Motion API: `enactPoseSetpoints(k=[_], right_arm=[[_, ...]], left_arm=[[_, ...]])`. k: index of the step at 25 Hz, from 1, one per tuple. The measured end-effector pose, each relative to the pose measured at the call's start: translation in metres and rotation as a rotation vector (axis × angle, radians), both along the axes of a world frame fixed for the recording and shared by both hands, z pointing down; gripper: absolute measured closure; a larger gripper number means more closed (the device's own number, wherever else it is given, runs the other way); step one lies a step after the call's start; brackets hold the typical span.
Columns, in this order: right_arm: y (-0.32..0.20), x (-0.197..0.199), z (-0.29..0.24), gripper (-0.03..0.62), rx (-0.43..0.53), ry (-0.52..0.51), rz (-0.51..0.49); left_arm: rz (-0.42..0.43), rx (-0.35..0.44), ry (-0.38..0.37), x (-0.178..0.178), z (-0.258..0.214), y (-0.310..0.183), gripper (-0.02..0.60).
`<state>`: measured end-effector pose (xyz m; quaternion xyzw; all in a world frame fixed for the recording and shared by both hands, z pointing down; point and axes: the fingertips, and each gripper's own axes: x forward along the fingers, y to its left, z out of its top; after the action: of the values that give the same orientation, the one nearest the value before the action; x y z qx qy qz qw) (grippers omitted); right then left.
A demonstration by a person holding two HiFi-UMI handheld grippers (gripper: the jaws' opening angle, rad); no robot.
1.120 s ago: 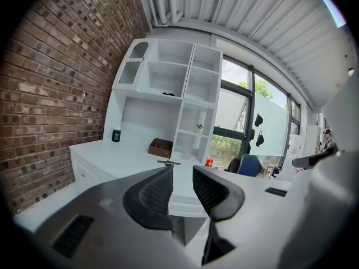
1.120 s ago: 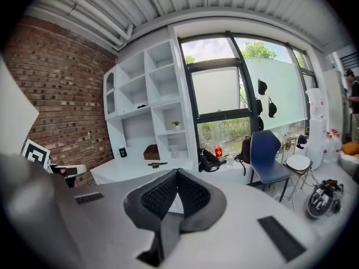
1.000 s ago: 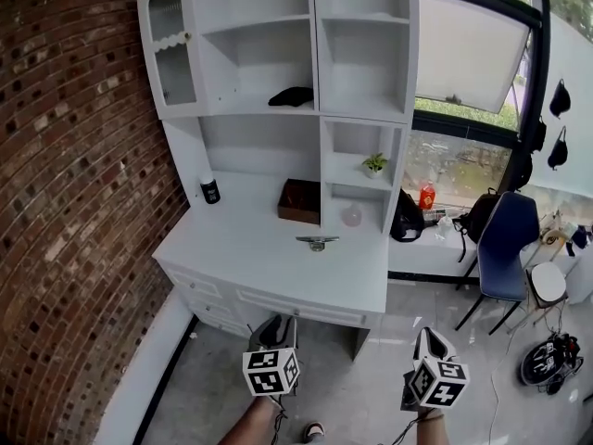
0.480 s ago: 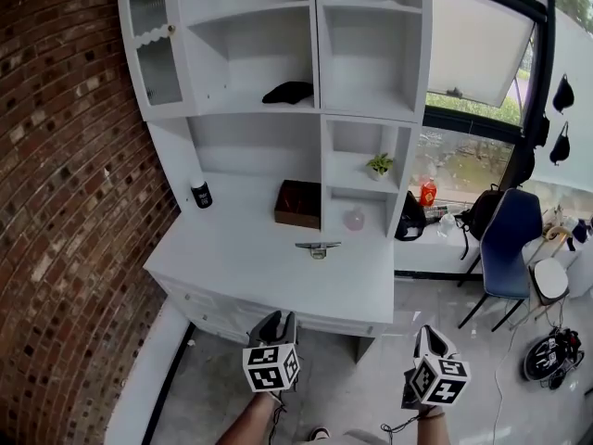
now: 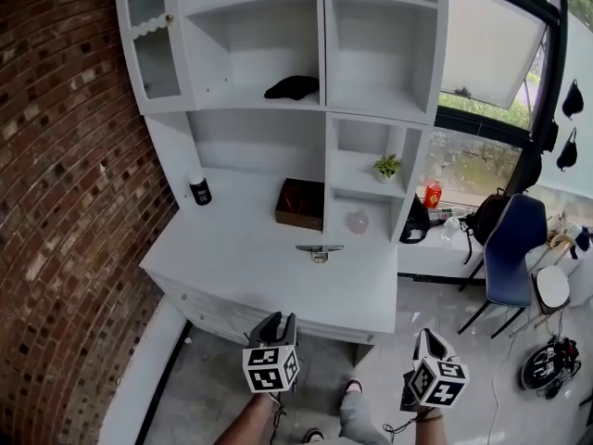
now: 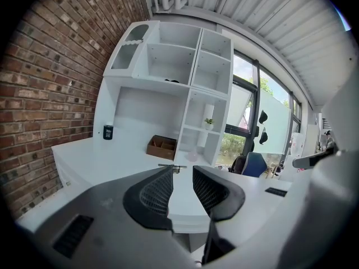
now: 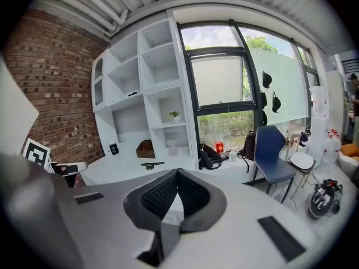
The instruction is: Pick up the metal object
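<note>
The metal object [image 5: 320,250] is a small silver bar with a knob under it, lying flat near the middle of the white desk [image 5: 241,258]. It also shows as a small item in the left gripper view [image 6: 172,166] and the right gripper view [image 7: 151,165]. Both grippers hang low in front of the desk, well short of the object. My left gripper [image 5: 274,326] is open with a narrow empty gap between its ribbed pads [image 6: 156,190]. My right gripper [image 5: 428,340] is shut, its pads [image 7: 162,194] meeting at the tips, holding nothing.
A brown wooden box [image 5: 299,203] and a pinkish glass item [image 5: 358,221] stand behind the object. A black jar [image 5: 199,191] sits at the desk's back left. Shelves rise above. A brick wall [image 5: 65,202] lies left; a blue chair [image 5: 514,248] and black bag [image 5: 414,221] lie right.
The head view has shifted, so the desk and shelves look a little larger and further left. Both grippers keep their places in the view. A leg and foot now show at the bottom.
</note>
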<state>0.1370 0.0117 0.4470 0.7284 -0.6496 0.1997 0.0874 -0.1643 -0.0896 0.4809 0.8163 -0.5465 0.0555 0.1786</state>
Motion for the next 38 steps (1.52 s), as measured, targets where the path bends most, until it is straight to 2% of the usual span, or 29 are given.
enactPoseSetpoints(k=[8, 17, 26, 33, 38], right_arm=[[-0.069, 0.013, 0.0, 0.594, 0.009, -0.021, -0.067], [-0.167, 0.055, -0.016, 0.594, 0.021, 0.008, -0.16], [-0.253, 0.09, -0.011, 0.592, 0.018, -0.021, -0.235], [-0.293, 0.086, 0.009, 0.593, -0.026, -0.036, -0.287], [-0.316, 0.075, 0.016, 0.594, -0.049, -0.038, -0.29]], left_arm=[[-0.04, 0.008, -0.029, 0.017, -0.004, -0.046, 0.471], [-0.107, 0.008, -0.031, 0.058, -0.015, -0.12, 0.471], [-0.18, -0.018, -0.051, 0.085, -0.01, -0.176, 0.471], [-0.222, -0.069, -0.055, 0.08, 0.006, -0.199, 0.471], [-0.214, -0.1, -0.021, 0.078, 0.015, -0.221, 0.471]])
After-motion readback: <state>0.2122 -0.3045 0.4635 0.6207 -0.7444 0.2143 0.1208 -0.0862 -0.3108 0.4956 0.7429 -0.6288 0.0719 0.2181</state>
